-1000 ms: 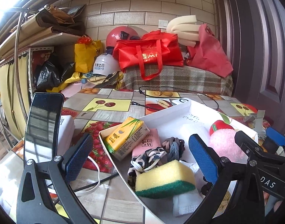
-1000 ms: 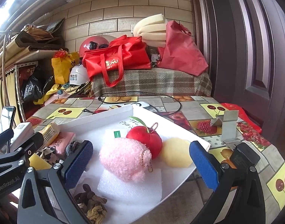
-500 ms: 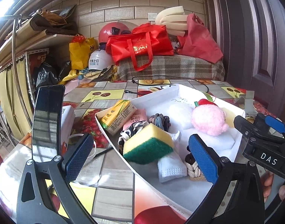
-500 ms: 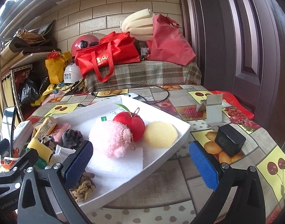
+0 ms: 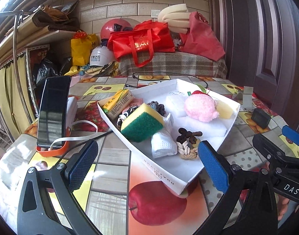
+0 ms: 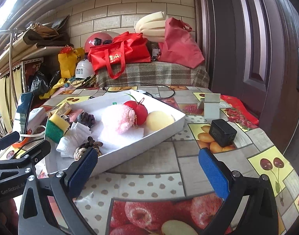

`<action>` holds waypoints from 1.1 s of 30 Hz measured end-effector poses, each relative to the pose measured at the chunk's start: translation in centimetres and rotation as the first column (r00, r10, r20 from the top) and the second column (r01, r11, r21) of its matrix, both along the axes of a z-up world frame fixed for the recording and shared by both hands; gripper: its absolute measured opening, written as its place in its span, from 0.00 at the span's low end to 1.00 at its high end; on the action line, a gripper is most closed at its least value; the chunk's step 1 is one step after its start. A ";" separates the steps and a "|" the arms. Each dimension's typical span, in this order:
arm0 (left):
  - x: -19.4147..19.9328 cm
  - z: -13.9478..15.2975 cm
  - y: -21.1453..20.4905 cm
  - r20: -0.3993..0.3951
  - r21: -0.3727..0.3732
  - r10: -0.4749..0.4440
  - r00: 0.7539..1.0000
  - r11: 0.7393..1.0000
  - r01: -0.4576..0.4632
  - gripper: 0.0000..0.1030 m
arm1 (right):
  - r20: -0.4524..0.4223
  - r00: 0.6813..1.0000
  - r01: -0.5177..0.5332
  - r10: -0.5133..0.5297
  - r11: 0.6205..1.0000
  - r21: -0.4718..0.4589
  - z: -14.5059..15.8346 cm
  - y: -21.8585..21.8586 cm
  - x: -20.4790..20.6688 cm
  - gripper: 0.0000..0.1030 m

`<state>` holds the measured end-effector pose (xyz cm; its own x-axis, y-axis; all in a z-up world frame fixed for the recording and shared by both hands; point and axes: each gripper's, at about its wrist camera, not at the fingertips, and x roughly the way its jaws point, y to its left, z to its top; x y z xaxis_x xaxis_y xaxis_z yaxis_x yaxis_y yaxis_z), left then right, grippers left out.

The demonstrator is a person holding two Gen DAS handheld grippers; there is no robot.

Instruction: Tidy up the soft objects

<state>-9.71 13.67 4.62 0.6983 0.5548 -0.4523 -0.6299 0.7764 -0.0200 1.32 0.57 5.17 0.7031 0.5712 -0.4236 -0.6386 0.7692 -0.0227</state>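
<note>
Fruit-patterned oilcloth table [image 5: 110,172] carries a shallow white cardboard tray [image 5: 161,173] where soft items are gathered, so with left gripper [image 5: 147,164] and right gripper [image 6: 147,168] both held wide open and empty, the yellow-and-green scouring sponge [image 5: 141,124] is best approached squarely and pinched gently.

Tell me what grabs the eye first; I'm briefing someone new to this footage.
A white tray crammed with soft things sits mid-table: a yellow-green sponge at its left, a pink pompom further right. A phone stands left of the tray, and red bags are piled behind the table.

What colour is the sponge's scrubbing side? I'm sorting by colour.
Green, under a yellow top; sponge shows best in the left wrist view.
</note>
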 end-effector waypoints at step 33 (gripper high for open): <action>-2.6 2.7 -6.3 -0.020 0.061 0.013 1.000 0.998 -0.012 1.00 | -0.060 0.974 0.225 -0.218 0.915 0.334 1.1 -12.7 -4.2 1.00</action>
<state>-12.31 7.42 7.35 0.6824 0.5902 -0.4313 -0.6391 0.7681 0.0399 -2.84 -12.17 6.27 0.8215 0.5127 -0.2496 -0.4482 0.8511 0.2734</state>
